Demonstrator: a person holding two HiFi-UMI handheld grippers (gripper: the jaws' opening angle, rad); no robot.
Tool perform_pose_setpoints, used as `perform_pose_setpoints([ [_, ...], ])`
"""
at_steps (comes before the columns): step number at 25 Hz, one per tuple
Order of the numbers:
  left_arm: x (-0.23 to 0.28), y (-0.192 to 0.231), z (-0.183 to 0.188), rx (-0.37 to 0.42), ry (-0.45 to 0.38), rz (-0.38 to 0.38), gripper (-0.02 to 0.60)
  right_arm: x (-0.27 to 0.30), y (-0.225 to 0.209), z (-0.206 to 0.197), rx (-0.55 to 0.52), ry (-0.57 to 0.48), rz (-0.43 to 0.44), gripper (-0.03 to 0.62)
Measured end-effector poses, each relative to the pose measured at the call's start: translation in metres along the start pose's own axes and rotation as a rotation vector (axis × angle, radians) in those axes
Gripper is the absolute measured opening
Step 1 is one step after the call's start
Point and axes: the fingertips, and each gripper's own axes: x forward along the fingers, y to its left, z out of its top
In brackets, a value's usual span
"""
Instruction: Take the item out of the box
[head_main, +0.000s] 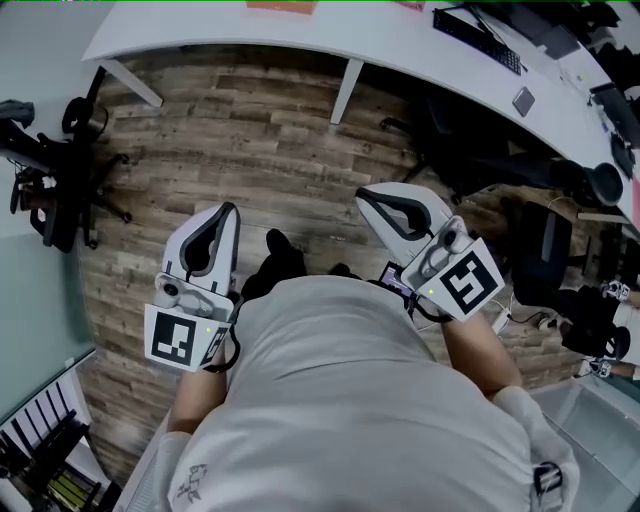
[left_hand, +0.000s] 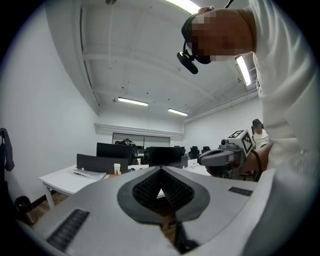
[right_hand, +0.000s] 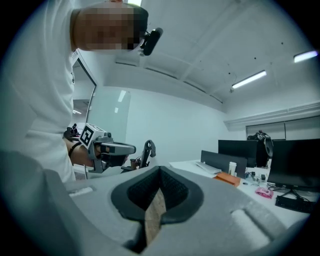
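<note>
No box or item shows in any view. I hold both grippers about level in front of my body, above a wooden floor (head_main: 250, 140). My left gripper (head_main: 229, 209) has its jaws together with nothing between them; in its own view the tips (left_hand: 160, 170) meet over a distant desk. My right gripper (head_main: 366, 196) is shut and empty too, its tips (right_hand: 160, 170) closed against the far wall. Each gripper appears in the other's view: the right gripper (left_hand: 220, 158) with its marker cube, and the left gripper (right_hand: 116, 148) beside my sleeve.
A curved white desk (head_main: 300, 45) runs across the far side, with a keyboard (head_main: 478, 38) and dark office chairs (head_main: 500, 165) at the right. A black stand (head_main: 58, 175) is at the left wall. Monitors (left_hand: 116, 150) and an orange object (right_hand: 228, 178) sit on desks.
</note>
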Motion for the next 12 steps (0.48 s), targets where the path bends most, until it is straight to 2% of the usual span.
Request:
perform_pose_setpoints([
  [6,-0.009,0.074,0.023,0.009,-0.004,-0.061,-0.002,0.086,-0.003,0.039,0.020,-0.029,-0.016,0.003],
  [12,-0.017,0.117,0.022,-0.005,0.008,-0.085,-0.002,0.127,-0.002,0.050,0.005,-0.038,-0.045,0.003],
])
